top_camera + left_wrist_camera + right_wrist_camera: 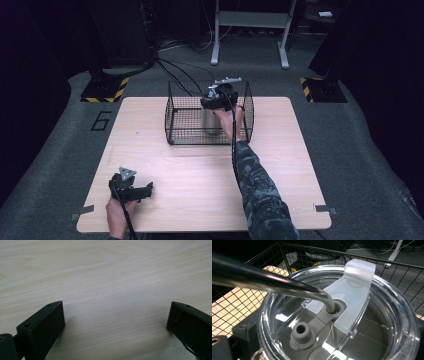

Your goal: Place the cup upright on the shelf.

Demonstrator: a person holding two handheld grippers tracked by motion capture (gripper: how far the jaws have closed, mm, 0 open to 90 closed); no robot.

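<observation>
A steel tumbler (210,120) stands upright inside a black wire basket (172,116) at the back middle of the wooden table (200,175). My right gripper (218,98) sits over its top, jaws down either side of the rim, shut on it. In the right gripper view the clear lid (372,322) with a frosted slider and a bent metal straw (274,282) lies between the jaws of the right gripper (332,340). At the table's front left my left gripper (148,190) rests low over bare wood, and the left gripper (116,315) is open with nothing between its jaws.
The basket walls (242,302) rise around the tumbler on all sides. A sleeved forearm (255,185) reaches across the table's right half. Beyond the table are cables, a metal stand (250,30) and hazard-striped bases (105,90) on the floor.
</observation>
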